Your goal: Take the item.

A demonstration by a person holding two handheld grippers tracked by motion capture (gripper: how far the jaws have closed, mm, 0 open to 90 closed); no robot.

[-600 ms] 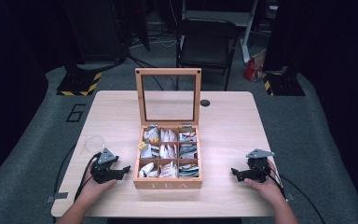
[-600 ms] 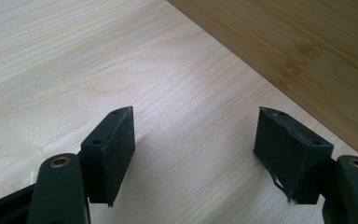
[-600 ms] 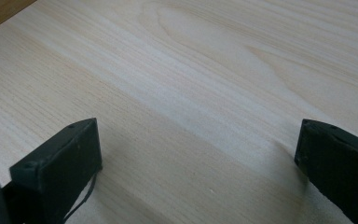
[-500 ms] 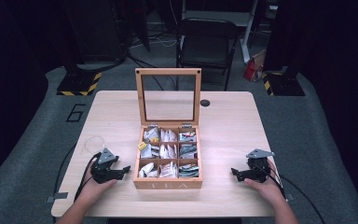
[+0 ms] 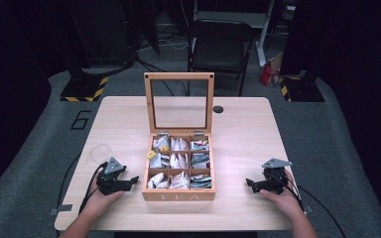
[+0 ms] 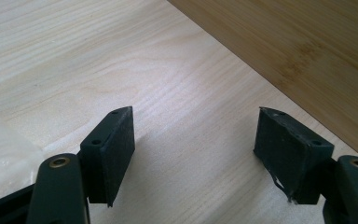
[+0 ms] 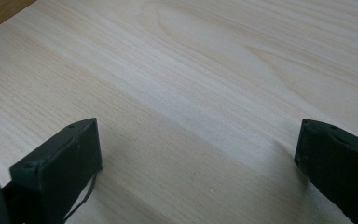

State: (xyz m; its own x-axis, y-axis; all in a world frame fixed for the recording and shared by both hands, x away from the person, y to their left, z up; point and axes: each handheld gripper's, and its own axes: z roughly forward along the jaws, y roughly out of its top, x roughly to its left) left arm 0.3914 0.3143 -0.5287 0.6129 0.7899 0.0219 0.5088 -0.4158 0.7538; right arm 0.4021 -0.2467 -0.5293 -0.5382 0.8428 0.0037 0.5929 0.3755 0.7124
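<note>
Tea box (image 5: 179,168) (wooden, glass lid upright) holds six compartments of packets.

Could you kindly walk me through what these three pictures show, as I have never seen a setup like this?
A person sits at a wooden table with a handheld tool in each hand: the left gripper and right gripper. One picture looks down from above; the other two come from cameras riding on each tool, looking along its two black fingers. Between the hands stands a wooden tea box, its glass lid raised upright, its compartments full of tea bags. A clear round lid lies by the left tool. Both tools are open and hold nothing.
</note>
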